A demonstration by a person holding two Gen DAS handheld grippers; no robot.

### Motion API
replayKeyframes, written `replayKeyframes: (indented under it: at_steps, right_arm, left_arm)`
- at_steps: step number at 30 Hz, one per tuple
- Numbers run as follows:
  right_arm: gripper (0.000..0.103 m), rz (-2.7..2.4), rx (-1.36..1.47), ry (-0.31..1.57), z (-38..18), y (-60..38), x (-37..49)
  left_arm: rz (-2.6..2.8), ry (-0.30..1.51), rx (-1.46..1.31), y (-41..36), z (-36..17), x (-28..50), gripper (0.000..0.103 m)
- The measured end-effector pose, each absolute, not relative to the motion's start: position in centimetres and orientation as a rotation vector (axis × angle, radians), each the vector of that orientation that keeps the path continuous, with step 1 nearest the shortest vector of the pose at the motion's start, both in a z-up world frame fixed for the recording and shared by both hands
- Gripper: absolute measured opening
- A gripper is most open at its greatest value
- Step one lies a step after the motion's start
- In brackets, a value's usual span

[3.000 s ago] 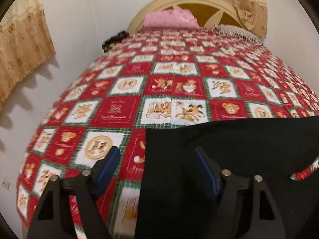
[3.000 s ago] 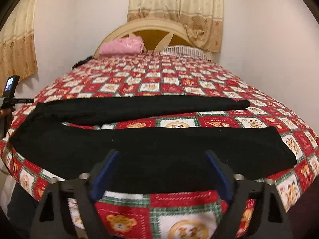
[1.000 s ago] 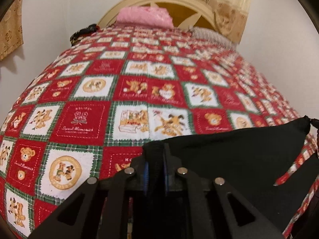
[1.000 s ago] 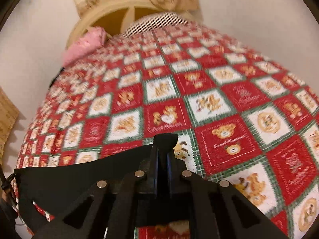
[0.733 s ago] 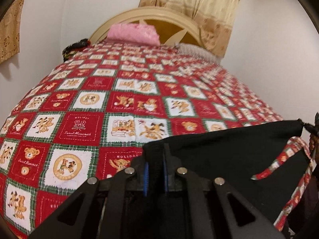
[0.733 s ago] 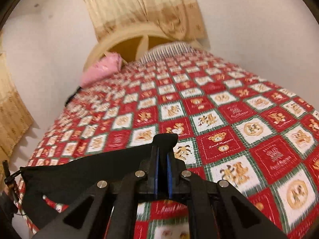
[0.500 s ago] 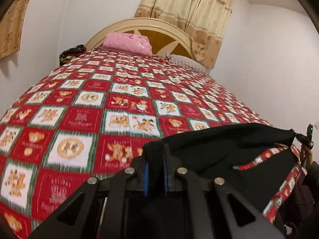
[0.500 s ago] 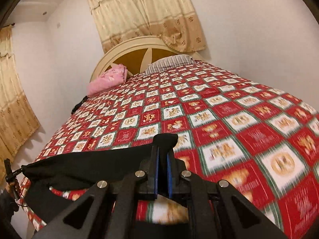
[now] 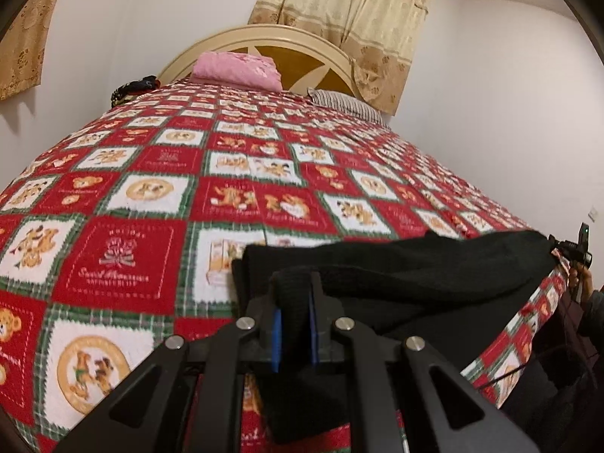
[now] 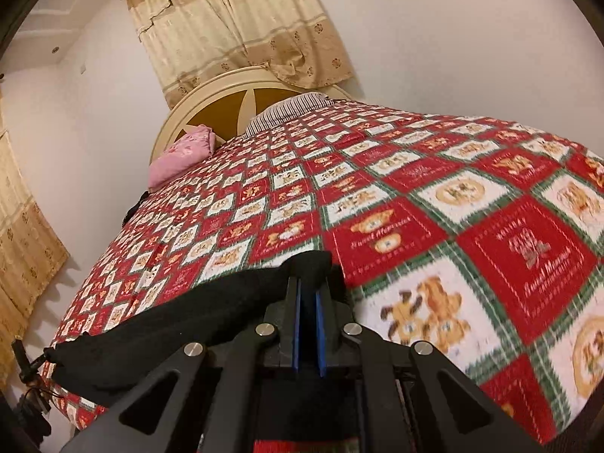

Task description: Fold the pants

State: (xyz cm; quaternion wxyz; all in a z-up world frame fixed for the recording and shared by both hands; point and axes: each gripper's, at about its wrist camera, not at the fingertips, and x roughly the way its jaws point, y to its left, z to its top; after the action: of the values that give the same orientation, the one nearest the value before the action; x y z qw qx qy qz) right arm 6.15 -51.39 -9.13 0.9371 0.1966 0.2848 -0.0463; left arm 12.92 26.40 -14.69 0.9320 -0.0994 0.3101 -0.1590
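Black pants hang stretched between my two grippers above the near edge of the bed. My left gripper is shut on one end of the pants, with black cloth bunched between its blue pads. My right gripper is shut on the other end of the pants. In the left wrist view the right gripper shows small at the far right, holding the far corner. In the right wrist view the left gripper shows at the far left edge. The cloth sags below both grippers.
The bed has a red, white and green teddy-bear quilt. A pink pillow and a striped pillow lie by the cream headboard. A dark bundle sits at the far left bed corner. Walls flank both sides.
Both grippers closed on the ends of the pants, then lifted them off the quilt. Over the last second both cameras tilted upward and the cloth rose and drew taut between them.
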Motion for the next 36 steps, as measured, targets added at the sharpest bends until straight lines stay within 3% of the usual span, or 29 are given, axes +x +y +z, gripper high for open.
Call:
replayKeyframes:
  at_steps: [12, 19, 21, 23, 26, 31, 36]
  right_arm:
    - [0.007, -0.154, 0.385, 0.601, -8.1, -51.2, 4.2]
    - [0.007, -0.198, 0.405, 0.668, -10.2, -51.9, 3.4]
    - [0.017, -0.209, 0.4, 0.67, -9.9, -51.7, 2.8]
    - [0.063, -0.277, 0.361, 0.676, -9.0, -51.2, 2.0]
    - [0.066, -0.334, 0.262, 0.647, -6.7, -49.0, 0.6]
    - [0.066, -0.185, 0.071, 0.651, -3.3, -39.2, 2.2]
    - [0.066, 0.122, -0.237, 0.714, -5.5, -23.8, 5.8]
  left_arm:
    - [-0.362, 0.553, -0.201, 26.8, -13.1, 10.5, 0.012]
    - [-0.363, 0.605, -0.229, 27.2, -15.8, 9.3, 0.012]
    - [-0.361, 0.601, -0.233, 27.3, -15.9, 9.0, 0.014]
    - [-0.358, 0.595, -0.224, 27.2, -15.7, 8.8, 0.016]
    - [-0.319, 0.587, -0.128, 26.2, -15.2, 8.5, 0.022]
    - [-0.268, 0.571, 0.054, 24.5, -14.8, 8.1, 0.022]
    - [-0.256, 0.557, 0.138, 23.8, -14.8, 7.6, 0.021]
